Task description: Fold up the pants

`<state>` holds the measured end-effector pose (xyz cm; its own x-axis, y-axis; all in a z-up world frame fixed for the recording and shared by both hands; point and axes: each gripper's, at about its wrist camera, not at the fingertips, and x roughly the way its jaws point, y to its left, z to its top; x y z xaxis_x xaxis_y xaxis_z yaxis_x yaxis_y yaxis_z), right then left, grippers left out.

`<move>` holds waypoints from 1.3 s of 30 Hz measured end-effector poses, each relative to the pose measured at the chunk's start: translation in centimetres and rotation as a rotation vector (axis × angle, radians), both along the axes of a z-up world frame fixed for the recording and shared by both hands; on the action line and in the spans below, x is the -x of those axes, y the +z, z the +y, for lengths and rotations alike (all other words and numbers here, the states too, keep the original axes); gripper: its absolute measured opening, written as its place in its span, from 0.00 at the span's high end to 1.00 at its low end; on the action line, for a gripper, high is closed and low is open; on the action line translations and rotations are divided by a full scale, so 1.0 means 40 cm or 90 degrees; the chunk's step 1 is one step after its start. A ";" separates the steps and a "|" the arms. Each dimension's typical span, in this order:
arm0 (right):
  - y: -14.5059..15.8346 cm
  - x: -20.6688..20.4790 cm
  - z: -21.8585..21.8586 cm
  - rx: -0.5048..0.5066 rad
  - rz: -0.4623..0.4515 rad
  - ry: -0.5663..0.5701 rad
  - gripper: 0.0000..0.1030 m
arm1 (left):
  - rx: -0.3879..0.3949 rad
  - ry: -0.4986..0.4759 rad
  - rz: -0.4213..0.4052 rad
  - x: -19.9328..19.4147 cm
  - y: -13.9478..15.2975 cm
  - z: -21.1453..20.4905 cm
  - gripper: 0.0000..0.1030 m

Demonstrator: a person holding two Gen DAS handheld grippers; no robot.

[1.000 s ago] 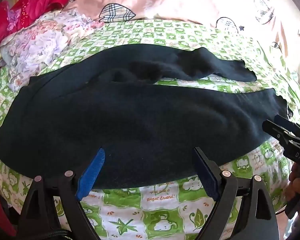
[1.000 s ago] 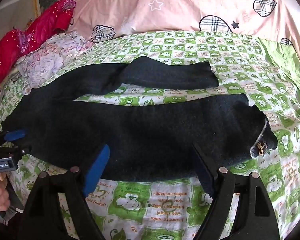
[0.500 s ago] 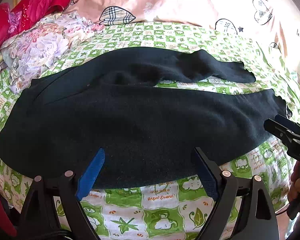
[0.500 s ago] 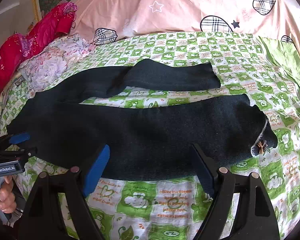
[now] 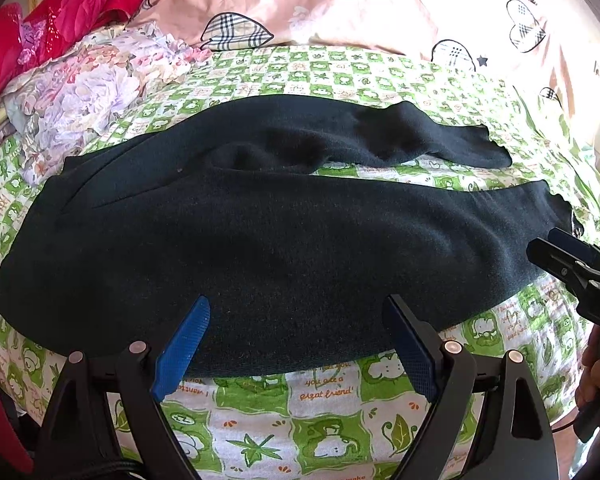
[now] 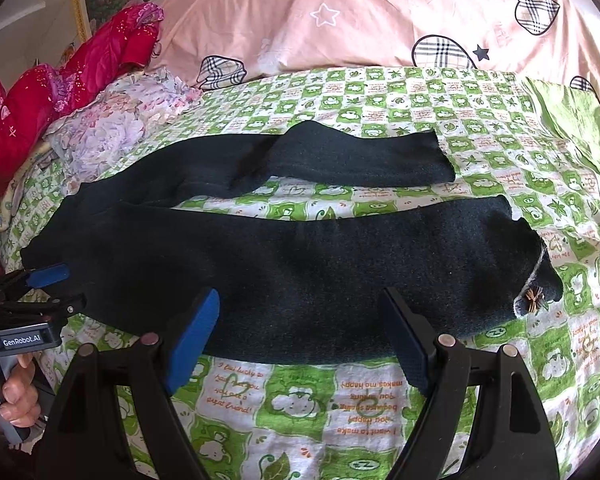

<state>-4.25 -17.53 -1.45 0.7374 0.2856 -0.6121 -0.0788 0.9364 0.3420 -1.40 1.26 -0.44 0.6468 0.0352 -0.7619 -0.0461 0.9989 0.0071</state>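
Black pants (image 5: 284,240) lie flat across the green-and-white checked bedsheet (image 5: 324,396), waist to the left and both legs running right. The far leg (image 6: 352,156) angles away from the near leg (image 6: 340,272), whose cuff carries a small bow (image 6: 534,300). My left gripper (image 5: 296,320) is open, its blue pads (image 5: 184,344) over the pants' near edge with only flat cloth between them. My right gripper (image 6: 300,320) is open too, over the near leg's front edge. The left gripper (image 6: 40,280) shows by the waist end, the right gripper (image 5: 572,256) by the cuff end.
A pink duvet (image 6: 380,20) with plaid hearts is piled along the back of the bed. A floral cloth (image 6: 112,128) and red garments (image 6: 80,64) lie at the back left. A green cloth (image 6: 580,128) lies at the right. A hand (image 6: 12,396) holds the left gripper's grip.
Both views have shifted slightly, so the pants sit a little lower in the frames. The pants lie as before and both grippers stay open.
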 end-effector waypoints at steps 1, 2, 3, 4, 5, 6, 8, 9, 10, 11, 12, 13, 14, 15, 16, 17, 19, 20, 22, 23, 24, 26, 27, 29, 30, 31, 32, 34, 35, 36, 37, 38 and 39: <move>-0.002 -0.003 -0.001 0.000 -0.001 0.003 0.20 | 0.001 0.000 0.000 0.000 0.000 0.000 0.14; -0.005 -0.001 -0.001 -0.001 -0.002 0.003 0.20 | 0.002 0.000 0.000 0.000 0.000 0.001 0.14; -0.007 -0.003 -0.002 0.000 -0.003 0.005 0.20 | 0.002 0.000 0.001 0.000 0.000 0.001 0.14; -0.009 -0.003 -0.005 0.000 -0.003 0.006 0.20 | 0.002 0.000 0.001 0.000 0.000 0.000 0.14; -0.009 -0.003 -0.003 -0.001 -0.003 0.006 0.20 | 0.002 -0.001 0.000 0.000 0.000 0.002 0.14; -0.009 -0.002 -0.002 -0.002 -0.003 0.007 0.20 | 0.003 -0.001 0.001 -0.001 0.000 0.002 0.14; -0.005 -0.002 0.002 -0.001 -0.002 0.008 0.20 | 0.002 -0.001 0.001 0.000 -0.001 0.002 0.14; -0.005 -0.001 0.003 -0.001 -0.002 0.009 0.20 | 0.003 -0.001 0.001 0.000 -0.001 0.001 0.14; -0.004 0.000 0.004 -0.002 -0.002 0.008 0.20 | 0.003 -0.001 0.001 0.000 -0.001 0.001 0.14; -0.005 0.001 0.003 -0.002 -0.002 0.008 0.20 | 0.003 -0.002 0.002 -0.002 -0.002 0.000 0.14; -0.004 0.001 0.006 -0.003 -0.002 0.007 0.20 | 0.003 -0.003 0.002 -0.003 -0.002 -0.002 0.14; -0.004 0.001 0.008 -0.001 -0.002 0.008 0.20 | 0.002 -0.003 0.002 -0.004 -0.002 -0.003 0.14; -0.004 0.001 0.007 -0.001 -0.002 0.009 0.20 | 0.002 -0.004 0.003 -0.004 -0.003 -0.005 0.14; -0.006 0.001 0.002 -0.002 -0.002 0.010 0.20 | 0.002 -0.004 0.003 -0.005 -0.004 -0.006 0.14; -0.005 0.001 0.005 -0.002 -0.001 0.010 0.20 | 0.002 -0.005 0.004 -0.005 -0.004 -0.007 0.14; -0.005 0.002 0.007 -0.001 -0.001 0.010 0.20 | 0.002 -0.005 0.004 -0.005 -0.005 -0.006 0.14; -0.005 0.003 0.008 -0.001 -0.001 0.009 0.20 | 0.003 -0.005 0.004 -0.005 -0.005 -0.007 0.14; -0.005 0.004 0.006 -0.001 -0.001 0.009 0.20 | 0.003 -0.005 0.004 -0.005 -0.005 -0.007 0.14; -0.005 0.004 0.009 -0.001 -0.001 0.010 0.20 | 0.003 -0.006 0.005 -0.005 -0.005 -0.007 0.14; -0.004 0.005 0.009 -0.001 -0.001 0.009 0.20 | 0.004 -0.007 0.006 -0.005 -0.006 -0.007 0.14; -0.004 0.005 0.010 -0.001 -0.001 0.009 0.20 | 0.004 -0.008 0.006 -0.006 -0.006 -0.007 0.14; -0.002 0.003 0.009 -0.003 -0.002 0.012 0.20 | 0.006 -0.012 0.008 -0.007 -0.007 -0.008 0.14; -0.001 0.004 0.013 -0.002 -0.002 0.013 0.20 | 0.006 -0.013 0.009 -0.007 -0.007 -0.008 0.14; 0.001 0.003 0.014 -0.003 -0.002 0.015 0.20 | 0.007 -0.015 0.010 -0.009 -0.007 -0.009 0.14; 0.001 0.002 0.011 -0.004 -0.001 0.016 0.20 | 0.009 -0.017 0.010 -0.009 -0.006 -0.007 0.14; 0.001 0.004 0.013 -0.005 -0.001 0.016 0.20 | 0.010 -0.018 0.011 -0.009 -0.006 -0.008 0.14; 0.001 0.005 0.014 -0.005 -0.001 0.015 0.20 | 0.010 -0.019 0.011 -0.010 -0.006 -0.007 0.14; 0.002 0.006 0.015 -0.008 0.001 0.016 0.20 | 0.011 -0.022 0.012 -0.012 -0.005 -0.007 0.14; 0.003 0.007 0.016 -0.009 0.002 0.017 0.20 | 0.011 -0.023 0.013 -0.013 -0.005 -0.005 0.14; 0.003 0.005 0.014 -0.009 0.004 0.017 0.20 | 0.012 -0.024 0.014 -0.013 -0.005 -0.005 0.14; 0.002 0.005 0.013 -0.008 0.005 0.017 0.20 | 0.012 -0.025 0.015 -0.014 -0.007 -0.004 0.14; 0.002 0.006 0.015 -0.008 0.006 0.017 0.20 | 0.011 -0.026 0.016 -0.016 -0.007 -0.004 0.14; 0.003 0.005 0.014 -0.010 0.008 0.017 0.20 | 0.012 -0.026 0.017 -0.018 -0.007 -0.004 0.14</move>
<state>-4.44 -16.98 -1.34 0.7217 0.3149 -0.6164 -0.0996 0.9285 0.3578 -0.67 1.12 -0.74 0.6268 -0.0052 -0.7792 -0.0046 0.9999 -0.0103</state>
